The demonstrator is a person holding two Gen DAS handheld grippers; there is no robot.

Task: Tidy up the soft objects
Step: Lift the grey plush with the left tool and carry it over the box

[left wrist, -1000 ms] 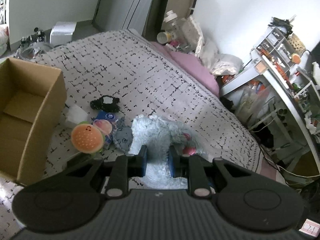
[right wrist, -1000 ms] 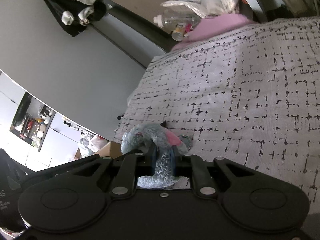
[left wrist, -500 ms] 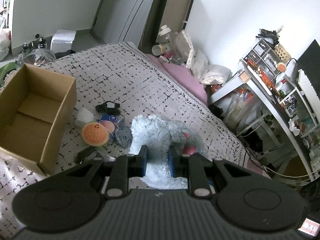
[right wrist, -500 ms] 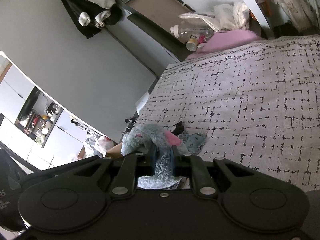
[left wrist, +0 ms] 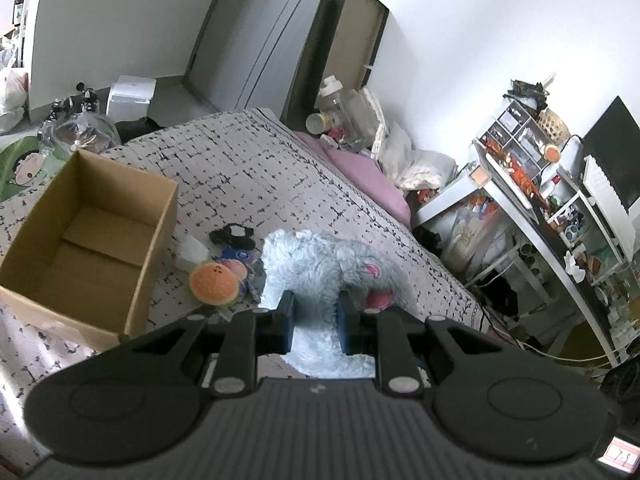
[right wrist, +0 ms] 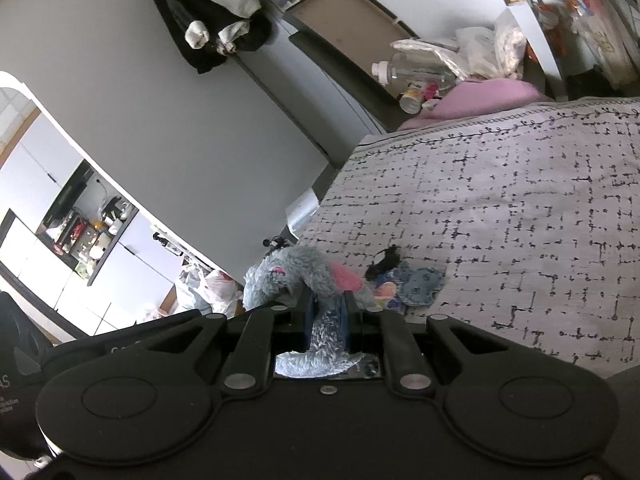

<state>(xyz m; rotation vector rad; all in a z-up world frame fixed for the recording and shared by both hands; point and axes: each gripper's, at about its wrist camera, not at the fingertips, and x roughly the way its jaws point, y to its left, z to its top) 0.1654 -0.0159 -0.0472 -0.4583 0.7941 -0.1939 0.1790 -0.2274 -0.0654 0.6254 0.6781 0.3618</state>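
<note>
A fluffy grey-blue plush toy (left wrist: 320, 268) with pink patches hangs in the air above the bed. My left gripper (left wrist: 316, 320) is shut on one part of it. My right gripper (right wrist: 326, 316) is shut on another part of the same plush toy (right wrist: 288, 276). An open cardboard box (left wrist: 80, 240) stands on the bed to the left in the left wrist view. A burger-shaped soft toy (left wrist: 212, 284), a black soft item (left wrist: 234, 236) and blue fabric pieces (left wrist: 240, 256) lie on the bed beside the box.
The patterned bedspread (left wrist: 240, 176) covers the bed, with a pink pillow (left wrist: 360, 176) at its far end. A cluttered white desk (left wrist: 540, 208) stands on the right. Bottles and bags (left wrist: 344, 120) sit by the headboard. Blue fabric pieces (right wrist: 420, 284) also show in the right wrist view.
Both grippers have risen with the plush toy held between them. The bed, box and small toys now look farther below.
</note>
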